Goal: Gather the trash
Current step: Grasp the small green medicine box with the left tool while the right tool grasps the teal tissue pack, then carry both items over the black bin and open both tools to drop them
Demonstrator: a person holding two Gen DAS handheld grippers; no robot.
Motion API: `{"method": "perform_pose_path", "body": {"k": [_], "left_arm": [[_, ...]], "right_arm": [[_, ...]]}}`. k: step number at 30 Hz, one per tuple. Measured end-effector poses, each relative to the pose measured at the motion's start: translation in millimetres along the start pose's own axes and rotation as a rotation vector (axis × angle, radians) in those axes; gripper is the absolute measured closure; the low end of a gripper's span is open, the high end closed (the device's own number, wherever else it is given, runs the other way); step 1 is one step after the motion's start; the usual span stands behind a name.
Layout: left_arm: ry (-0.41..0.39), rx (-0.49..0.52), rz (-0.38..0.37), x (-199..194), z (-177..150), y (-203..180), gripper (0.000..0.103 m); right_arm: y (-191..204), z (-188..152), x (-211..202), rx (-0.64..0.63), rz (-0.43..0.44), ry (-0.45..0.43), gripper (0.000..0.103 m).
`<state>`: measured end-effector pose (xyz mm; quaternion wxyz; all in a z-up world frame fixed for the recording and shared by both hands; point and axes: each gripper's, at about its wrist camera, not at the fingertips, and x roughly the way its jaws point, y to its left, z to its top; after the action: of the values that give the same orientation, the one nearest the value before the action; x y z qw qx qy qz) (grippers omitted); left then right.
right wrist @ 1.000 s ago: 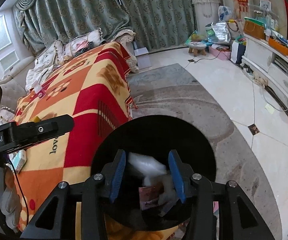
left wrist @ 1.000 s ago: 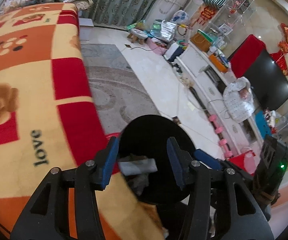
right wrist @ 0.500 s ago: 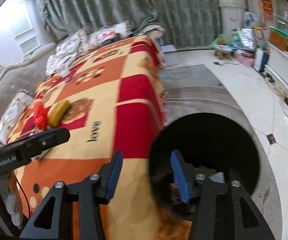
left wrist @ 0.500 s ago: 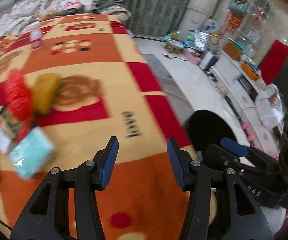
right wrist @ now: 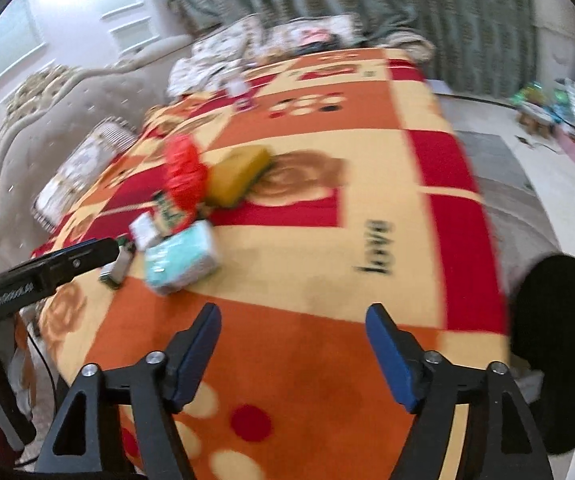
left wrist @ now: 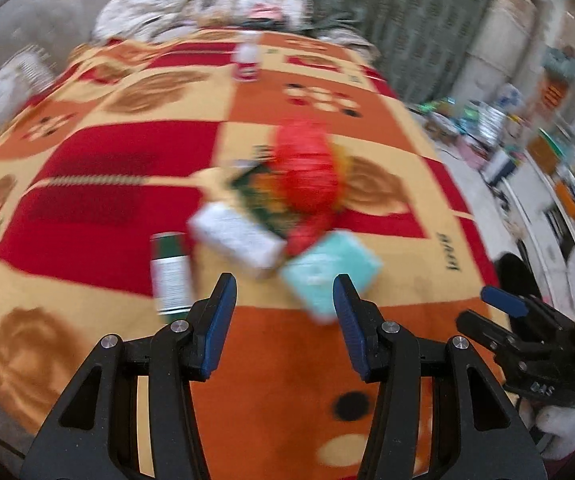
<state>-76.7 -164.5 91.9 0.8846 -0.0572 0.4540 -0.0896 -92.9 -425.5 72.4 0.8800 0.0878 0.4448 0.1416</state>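
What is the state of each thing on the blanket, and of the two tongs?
Left tongs: open, empty.
Right tongs: open, empty, jaws just widened.
Teal tissue pack: lying flat.
Green can: lying on its side.
Red bag: crumpled.
Small bottle: upright.

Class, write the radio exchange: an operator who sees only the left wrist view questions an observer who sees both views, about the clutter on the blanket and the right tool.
Operator: What is half hidden behind the red bag?
Observer: A yellow sponge. From the right wrist view it lies in plain sight right beside that bag.
Operator: I see only one blue finger of the right tool. Is it carrying anything?
Observer: No. The right tool has just been opening its jaws. They stand wide apart with nothing between them.
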Motion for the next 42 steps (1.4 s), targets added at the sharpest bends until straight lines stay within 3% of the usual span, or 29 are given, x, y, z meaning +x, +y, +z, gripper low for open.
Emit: {"method": "perform_pose_path", "body": {"k": [4,9,15,19,21,22,23,26,35,42], "left_arm": [[0.018,-0.092,0.007,2,0,43,0.054],[0.035,-0.139,-0.008,11,1,66,0.054],[0.088,-0.144,-0.007,41,2,70,0.054],[0.082,-0.140,0.008,54,5,73,0.054],[0.084,-0.133,0.006,56,5,73,0.060],[0.089,-0.132,0.001,57,4,73,0.080],[0.095,-0.127,0.005,58,4,73,0.081],[0.085,-0.117,-0.006,51,3,71,0.082],[0.041,-0.042,-0.092,16,-1,27,0.082],[0.039,0.065,-0.167,10,-6,-44,0.082]], "right_arm": [[39,13,26,-0.098,0.051,0.028,0.023],[76,31,61,-0.215,0.112,0.068,0.015],[99,40,100,-0.338,0.096,0.137,0.014],[100,41,118,-0.364,0.066,0.165,0.014],[97,41,125,-0.336,0.081,0.170,0.014],[94,41,125,-0.320,0.091,0.168,0.016],[92,40,126,-0.298,0.106,0.164,0.026],[88,36,119,-0.277,0.105,0.136,0.034],[68,20,66,-0.234,0.083,0.073,0.035],[31,11,19,-0.165,0.015,0.012,0.035]]}}
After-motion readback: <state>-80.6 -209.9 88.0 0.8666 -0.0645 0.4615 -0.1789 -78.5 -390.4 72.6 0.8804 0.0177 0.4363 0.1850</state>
